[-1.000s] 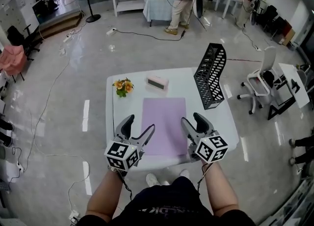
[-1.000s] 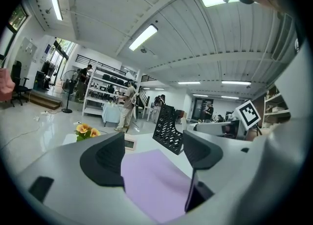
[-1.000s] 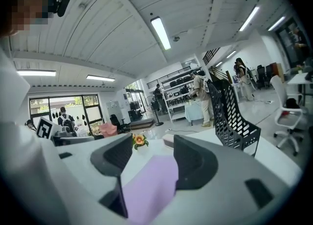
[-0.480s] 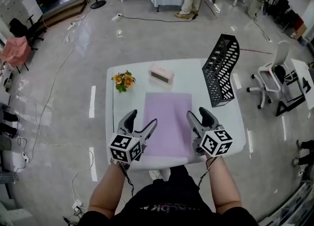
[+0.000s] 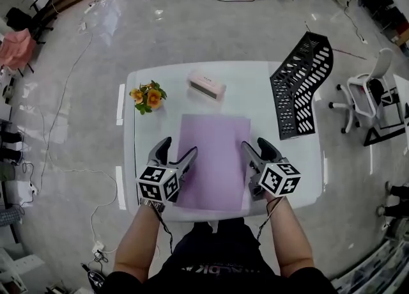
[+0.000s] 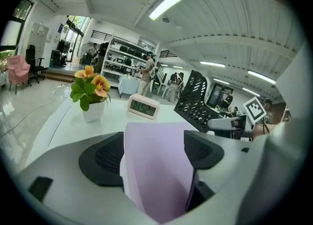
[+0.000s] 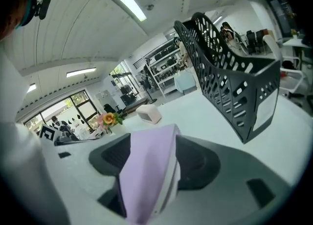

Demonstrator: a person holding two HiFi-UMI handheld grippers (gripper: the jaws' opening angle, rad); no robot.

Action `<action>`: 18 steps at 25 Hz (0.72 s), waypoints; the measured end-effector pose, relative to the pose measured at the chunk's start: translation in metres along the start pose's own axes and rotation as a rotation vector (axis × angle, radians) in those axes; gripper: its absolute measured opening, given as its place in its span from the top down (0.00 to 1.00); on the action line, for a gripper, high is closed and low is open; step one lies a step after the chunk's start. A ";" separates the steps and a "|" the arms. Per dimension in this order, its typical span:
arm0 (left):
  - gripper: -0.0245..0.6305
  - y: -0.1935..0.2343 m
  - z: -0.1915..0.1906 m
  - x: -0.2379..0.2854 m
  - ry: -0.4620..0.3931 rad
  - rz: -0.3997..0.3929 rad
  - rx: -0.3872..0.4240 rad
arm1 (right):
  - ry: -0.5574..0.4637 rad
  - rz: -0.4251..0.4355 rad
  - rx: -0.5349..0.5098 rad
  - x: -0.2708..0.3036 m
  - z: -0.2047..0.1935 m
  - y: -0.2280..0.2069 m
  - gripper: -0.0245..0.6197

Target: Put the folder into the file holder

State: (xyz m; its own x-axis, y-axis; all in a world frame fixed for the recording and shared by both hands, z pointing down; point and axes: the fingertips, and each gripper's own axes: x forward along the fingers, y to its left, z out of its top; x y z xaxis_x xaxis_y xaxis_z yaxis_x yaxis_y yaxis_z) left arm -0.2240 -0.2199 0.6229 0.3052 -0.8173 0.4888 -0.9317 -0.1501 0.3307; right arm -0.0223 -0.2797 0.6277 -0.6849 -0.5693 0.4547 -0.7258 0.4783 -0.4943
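**Left gripper** [image 5: 179,147]: It is reaching in over the near left edge of the folder [image 5: 214,158]. Its jaws are standing apart with that edge between them. The pads are not visibly pressing, so it is released.

**Folder:** It is lying flat in the middle of the table [image 5: 255,85]. Its long axis is running away from the person, and its near end is sitting between the two grippers.

**Right gripper** [image 5: 254,146]: It is straddling the near right edge of the folder. Its jaws are opening with the purple sheet between them, and no grip is showing.

**File holder** [image 5: 300,85]: It is standing at the far right of the table, well apart from the folder, ahead and to the right of the right gripper.

**Finding:** The right hand is the nearer one. The coming move is judged to depend on a firm two-sided grip first. The folder would then be stood on edge and carried forward and to the right until it lines up with the holder's slot.
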 end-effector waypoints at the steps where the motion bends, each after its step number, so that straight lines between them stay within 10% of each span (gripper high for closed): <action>1: 0.40 0.002 -0.003 0.005 0.012 0.004 -0.006 | 0.014 0.004 0.014 0.005 -0.003 -0.004 0.54; 18: 0.38 0.027 -0.032 0.057 0.133 0.023 -0.099 | 0.155 0.043 0.137 0.058 -0.025 -0.032 0.51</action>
State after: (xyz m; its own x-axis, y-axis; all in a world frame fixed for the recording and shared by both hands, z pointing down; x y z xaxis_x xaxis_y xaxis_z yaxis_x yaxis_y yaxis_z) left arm -0.2259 -0.2526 0.6852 0.3134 -0.7380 0.5976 -0.9167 -0.0709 0.3931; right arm -0.0410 -0.3111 0.6888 -0.7245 -0.4356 0.5342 -0.6874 0.3984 -0.6073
